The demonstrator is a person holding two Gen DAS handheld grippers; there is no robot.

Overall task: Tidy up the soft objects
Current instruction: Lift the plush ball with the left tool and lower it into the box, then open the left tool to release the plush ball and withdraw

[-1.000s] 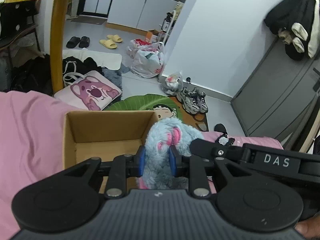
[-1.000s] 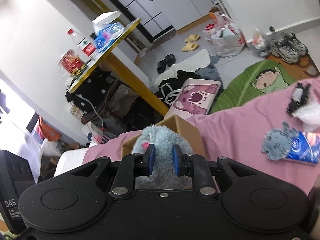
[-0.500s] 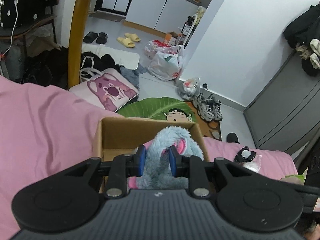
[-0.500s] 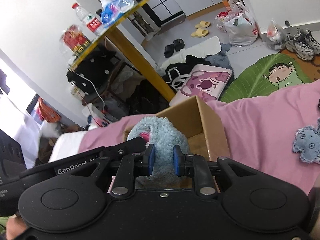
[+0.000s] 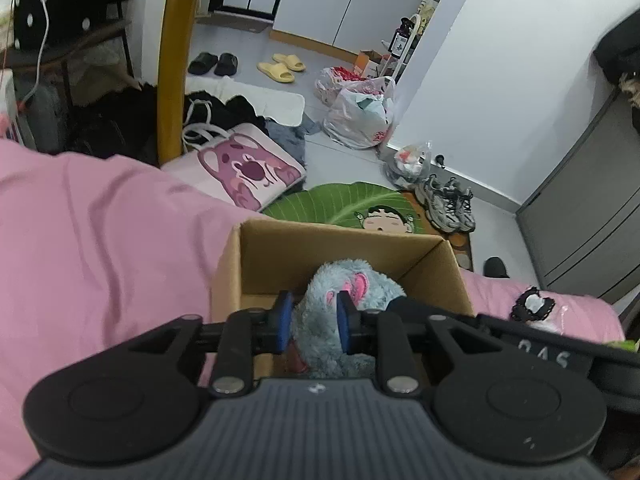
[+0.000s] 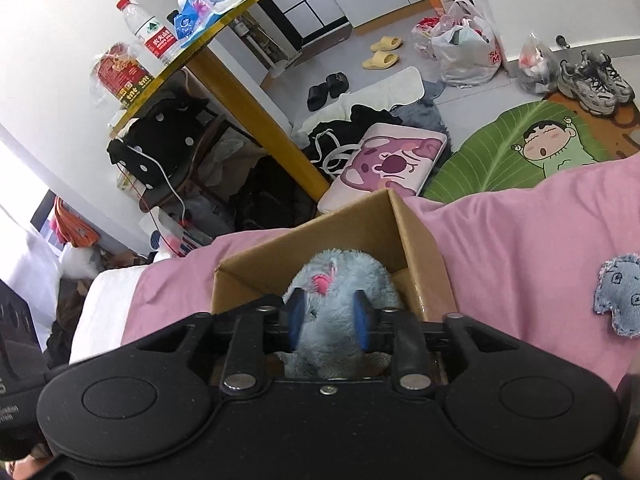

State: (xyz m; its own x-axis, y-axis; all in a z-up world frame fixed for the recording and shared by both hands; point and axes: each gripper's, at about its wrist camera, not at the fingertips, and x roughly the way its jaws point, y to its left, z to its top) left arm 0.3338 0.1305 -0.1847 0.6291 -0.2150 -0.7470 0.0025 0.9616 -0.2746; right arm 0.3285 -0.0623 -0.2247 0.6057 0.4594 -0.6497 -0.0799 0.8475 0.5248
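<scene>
A fluffy blue plush toy (image 5: pixel 360 280) with pink ears sits in the open cardboard box (image 5: pixel 340 240) on the pink bedsheet (image 5: pixel 100 240). My left gripper (image 5: pixel 311 322) is shut on the toy, its blue pads pressing into the fur. In the right wrist view the same plush toy (image 6: pixel 336 276) fills the box (image 6: pixel 416 240). The jaws of my right gripper (image 6: pixel 329 320) are opening, with the toy's body still between the pads and no longer squeezed. Below the grippers, the toy's lower part is hidden.
A blue denim-like soft piece (image 6: pixel 618 300) lies on the sheet to the right. A black-and-white item (image 5: pixel 532 304) lies beyond the box. Beside the bed the floor holds a pink cushion bag (image 5: pixel 248 172), a green mat (image 5: pixel 340 204), shoes and a yellow table leg (image 5: pixel 172 60).
Both grippers carried the plush toy forward and down into the box. The right gripper's jaws have widened around it; the left grip is unchanged.
</scene>
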